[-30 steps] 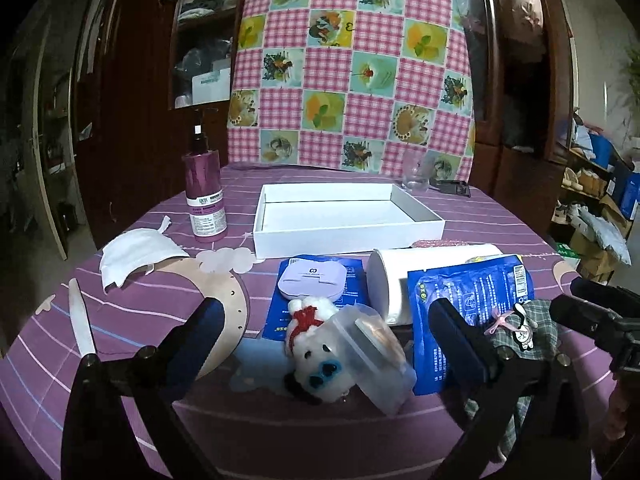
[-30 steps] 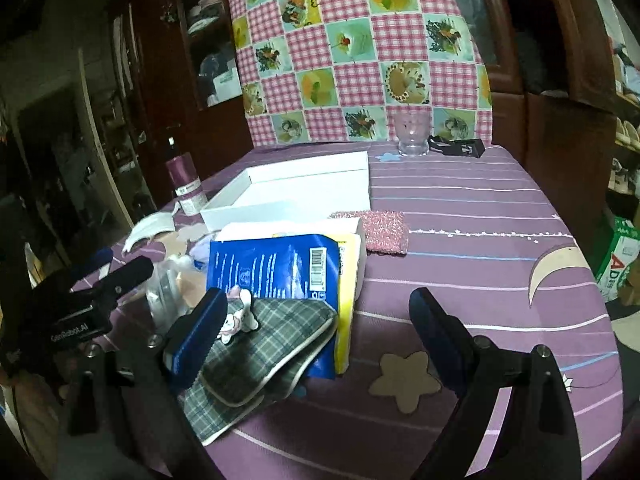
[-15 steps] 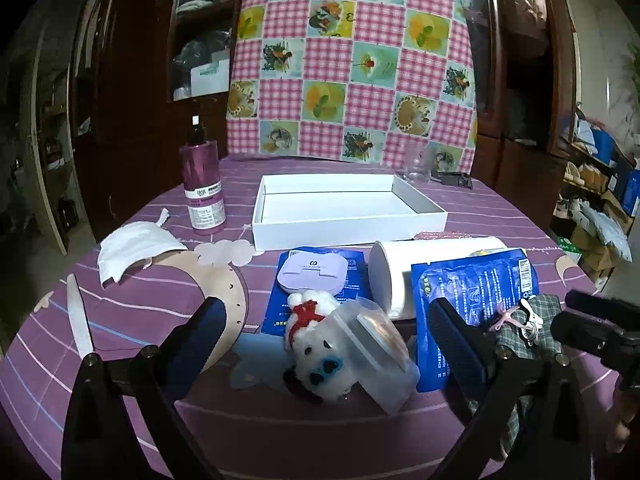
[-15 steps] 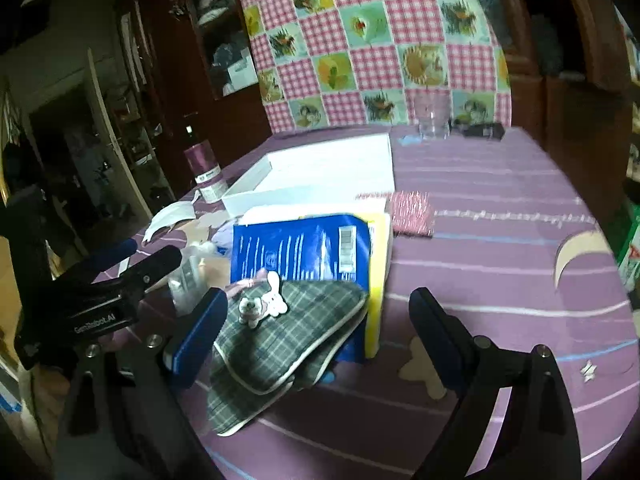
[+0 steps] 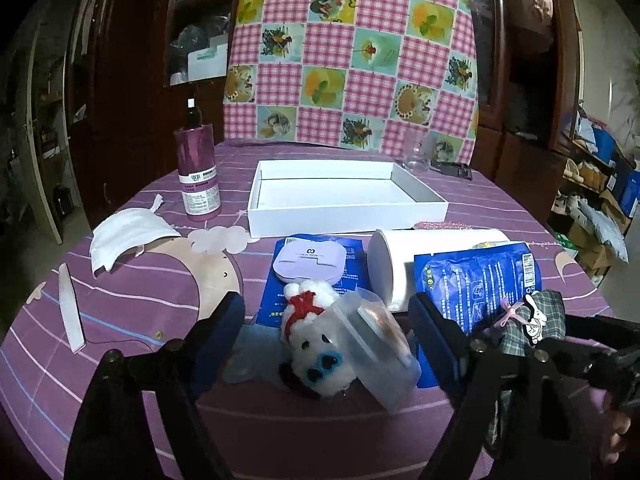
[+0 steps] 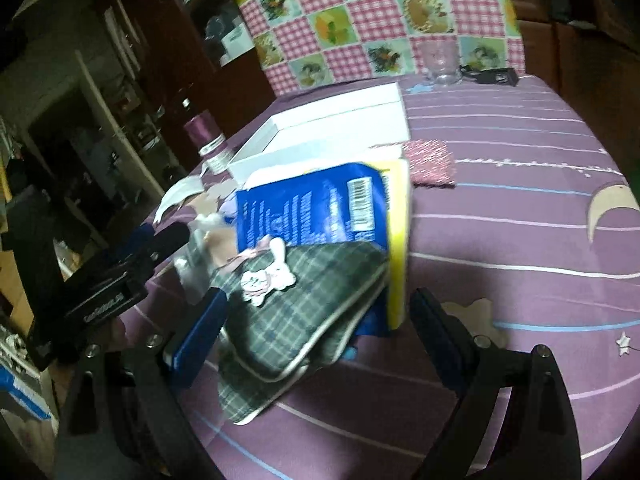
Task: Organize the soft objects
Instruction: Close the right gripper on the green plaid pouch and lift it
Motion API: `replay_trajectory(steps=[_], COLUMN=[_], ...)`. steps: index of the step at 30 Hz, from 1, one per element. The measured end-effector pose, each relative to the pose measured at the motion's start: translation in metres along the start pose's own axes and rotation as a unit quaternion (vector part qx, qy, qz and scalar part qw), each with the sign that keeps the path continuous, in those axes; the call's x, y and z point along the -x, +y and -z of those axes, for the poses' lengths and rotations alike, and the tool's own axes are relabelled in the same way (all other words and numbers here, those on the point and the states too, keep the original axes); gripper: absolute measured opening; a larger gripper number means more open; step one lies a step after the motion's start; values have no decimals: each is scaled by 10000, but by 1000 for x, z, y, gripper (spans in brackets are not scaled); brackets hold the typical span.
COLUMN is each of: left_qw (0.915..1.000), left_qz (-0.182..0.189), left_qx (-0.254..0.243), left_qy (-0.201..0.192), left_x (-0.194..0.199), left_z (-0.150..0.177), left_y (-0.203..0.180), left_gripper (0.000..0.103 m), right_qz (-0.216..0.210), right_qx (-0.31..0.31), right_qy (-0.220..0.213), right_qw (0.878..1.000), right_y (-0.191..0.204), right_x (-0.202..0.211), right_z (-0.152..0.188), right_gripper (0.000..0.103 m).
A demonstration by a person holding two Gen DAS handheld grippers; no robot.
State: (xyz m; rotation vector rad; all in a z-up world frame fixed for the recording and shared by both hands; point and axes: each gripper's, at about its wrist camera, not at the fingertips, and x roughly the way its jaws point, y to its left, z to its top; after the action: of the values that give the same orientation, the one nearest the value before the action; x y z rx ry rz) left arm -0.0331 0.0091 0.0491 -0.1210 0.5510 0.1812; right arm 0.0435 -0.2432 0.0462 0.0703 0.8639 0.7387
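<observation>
The left gripper (image 5: pixel 326 332) hangs low over the near edge of the table, jaws spread wide and holding nothing; between its fingers lies a white plush dog (image 5: pixel 316 344) with a red scarf, a clear plastic container (image 5: pixel 376 354) tipped against it. The right gripper (image 6: pixel 316 326) is likewise wide and empty, angled down toward a grey plaid pouch (image 6: pixel 304 304) bearing a white rabbit charm (image 6: pixel 268 276); its left finger looks to be just beside the pouch's edge, though blur makes contact uncertain. The pouch overlaps a blue packet (image 6: pixel 312 204), which rests on a white roll (image 5: pixel 436 256). Further back sit a lilac case (image 5: pixel 310 260), an open white box (image 5: pixel 344 196), a purple spray bottle (image 5: pixel 198 172) and a white face mask (image 5: pixel 128 232). The table (image 6: pixel 520 200) wears a purple striped cloth with moon and star prints. Behind stand a pink checked chair cover (image 5: pixel 352 52) and dark wooden cabinets (image 5: pixel 132 60).
</observation>
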Motion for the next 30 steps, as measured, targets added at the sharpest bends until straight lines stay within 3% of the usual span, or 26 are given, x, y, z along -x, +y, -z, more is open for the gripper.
replay_trajectory(steps=[5,12,21,25,30], left_qw=[10000,9997,9994,9991,9991], left_qz=[12,187,303,364,363], left_qx=[49,127,174,208,194], left_qy=[35,33,44,119,125], left_x=[-1,1,0,-2,-3], left_z=[0,0,0,0,0], left_y=[1,3,4,6,5], left_gripper=[84,85,86,86,86], right_qz=[68,94,212,70,605], right_qx=[154,233,360,422,620], right_qy=[37,-66,-428,-234,-154], right_qw=[9999,9997,9982,9988,9961], right_y=[7,7,12,17,31], right_x=[-5,2,17,13,11], right_z=[1,4,5,5,11], right_gripper=[88,69,67,67,67])
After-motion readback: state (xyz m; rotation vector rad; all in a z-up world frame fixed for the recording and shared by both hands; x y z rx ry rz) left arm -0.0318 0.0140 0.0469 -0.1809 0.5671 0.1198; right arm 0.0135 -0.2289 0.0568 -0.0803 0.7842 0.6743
